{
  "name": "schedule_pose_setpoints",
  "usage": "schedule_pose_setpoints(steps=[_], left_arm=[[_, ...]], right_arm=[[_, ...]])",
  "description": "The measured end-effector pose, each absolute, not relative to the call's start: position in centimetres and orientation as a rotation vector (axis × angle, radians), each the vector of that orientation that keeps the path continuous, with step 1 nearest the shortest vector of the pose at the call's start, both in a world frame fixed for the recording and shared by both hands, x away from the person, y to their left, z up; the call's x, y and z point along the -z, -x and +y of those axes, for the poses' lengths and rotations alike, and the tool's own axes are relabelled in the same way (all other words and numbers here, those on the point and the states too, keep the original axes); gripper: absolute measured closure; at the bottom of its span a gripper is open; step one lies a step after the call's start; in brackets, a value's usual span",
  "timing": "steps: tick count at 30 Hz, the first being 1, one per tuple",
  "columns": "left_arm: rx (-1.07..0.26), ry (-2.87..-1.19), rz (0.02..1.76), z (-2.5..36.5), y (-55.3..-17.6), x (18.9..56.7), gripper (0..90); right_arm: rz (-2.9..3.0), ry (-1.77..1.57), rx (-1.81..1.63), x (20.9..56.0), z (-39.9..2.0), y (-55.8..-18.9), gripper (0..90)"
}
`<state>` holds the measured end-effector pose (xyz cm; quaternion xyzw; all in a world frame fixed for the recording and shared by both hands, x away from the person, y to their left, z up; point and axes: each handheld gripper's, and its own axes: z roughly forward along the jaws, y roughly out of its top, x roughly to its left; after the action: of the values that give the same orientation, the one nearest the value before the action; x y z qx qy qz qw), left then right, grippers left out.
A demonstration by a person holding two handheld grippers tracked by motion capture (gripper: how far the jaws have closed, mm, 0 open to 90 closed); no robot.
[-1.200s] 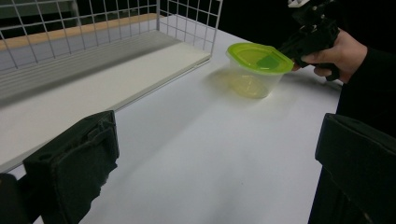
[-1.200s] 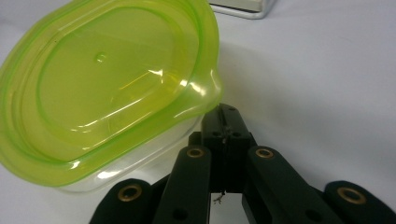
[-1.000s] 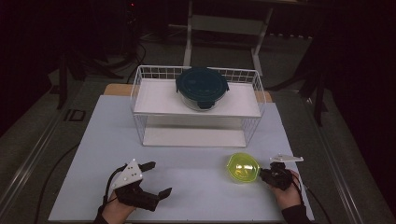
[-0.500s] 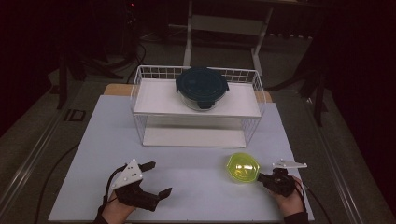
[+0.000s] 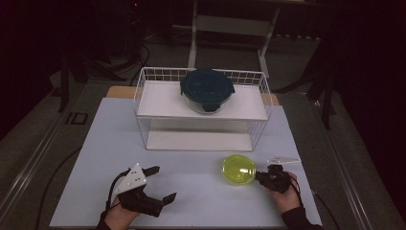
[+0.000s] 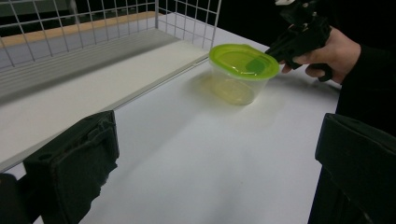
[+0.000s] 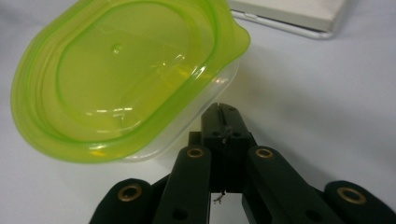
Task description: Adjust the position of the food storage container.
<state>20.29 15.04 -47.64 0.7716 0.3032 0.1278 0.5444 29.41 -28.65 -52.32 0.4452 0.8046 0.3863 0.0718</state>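
At the near edge of the white table (image 5: 201, 191) sit the two hands. The left gripper (image 5: 158, 184) is down at the left corner, resting low over the tabletop with its jaws spread wide and nothing between them; in the left gripper view the two black pads (image 6: 74, 172) stand far apart with bare table in the gap.

Over on the right, the right gripper (image 5: 261, 176) has its jaws pinched fully together. In the right gripper view the tips (image 7: 223, 114) meet flat against each other right at the rim of the tub, just under the edge of its green lid, and I honestly can't tell if they're touching it or only very close. They're not clamped on anything that I can see.

The tub (image 5: 238, 168) itself is a small clear plastic one with a lime green lid, sitting on the table just left of that gripper, right of centre and in front of the rack.

Further back is a white wire rack (image 5: 143, 91) with a flat shelf. A round glass container (image 5: 207, 91) with a dark blue clip lid stands on the shelf, well apart from both hands.
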Motion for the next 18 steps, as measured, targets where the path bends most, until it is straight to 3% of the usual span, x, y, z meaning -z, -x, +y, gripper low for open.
schedule_pose_setpoints(steps=[18], left_arm=[[-0.294, -1.831, 0.717, 15.0, -20.3, 47.7, 0.0]], right_arm=[[2.515, -1.251, -1.172, 52.3, -23.8, -31.1, 90.0]])
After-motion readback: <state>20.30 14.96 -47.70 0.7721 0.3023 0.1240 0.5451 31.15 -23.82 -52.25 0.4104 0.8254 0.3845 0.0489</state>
